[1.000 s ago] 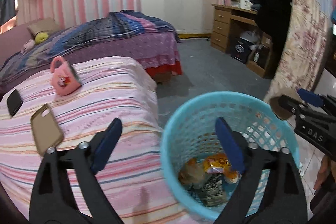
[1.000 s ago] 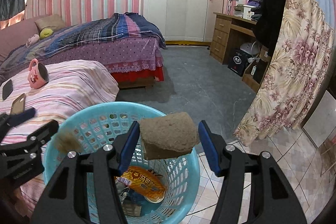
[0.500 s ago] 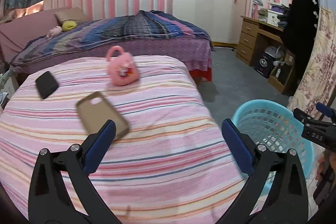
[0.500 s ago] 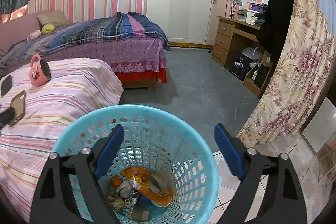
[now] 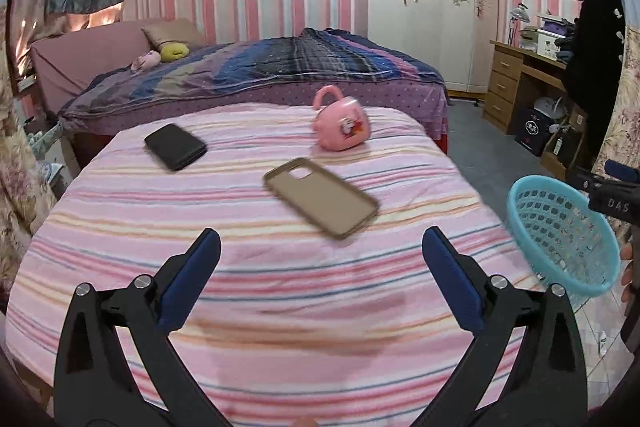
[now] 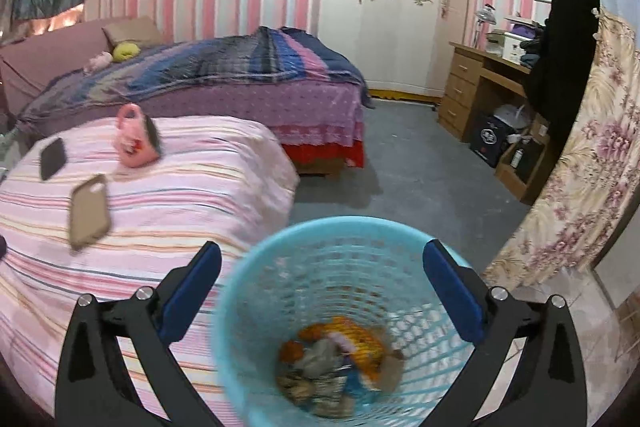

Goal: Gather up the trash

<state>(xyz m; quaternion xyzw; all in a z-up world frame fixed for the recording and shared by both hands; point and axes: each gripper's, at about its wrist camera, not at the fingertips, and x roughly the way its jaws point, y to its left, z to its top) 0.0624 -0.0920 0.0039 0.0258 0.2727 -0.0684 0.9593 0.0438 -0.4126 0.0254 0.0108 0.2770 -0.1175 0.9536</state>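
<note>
A light blue mesh trash basket (image 6: 256, 279) stands on the floor beside the striped bed, with several pieces of trash (image 6: 336, 359) at its bottom. It also shows at the right edge of the left wrist view (image 5: 560, 227). My right gripper (image 6: 322, 283) is open and empty above the basket. My left gripper (image 5: 320, 267) is open and empty over the pink striped bedspread (image 5: 240, 287). The right gripper's body (image 5: 612, 195) shows over the basket in the left wrist view.
On the striped bed lie a tan phone case (image 5: 320, 195), a black phone (image 5: 175, 146) and a pink toy purse (image 5: 340, 127). A second bed with a dark blanket (image 5: 280, 67) stands behind. A wooden desk (image 6: 480, 87) and a floral curtain (image 6: 580, 167) are at the right.
My right gripper opened and let the brown wad drop into the basket. My left gripper swung left from over the basket to over the striped bed.
</note>
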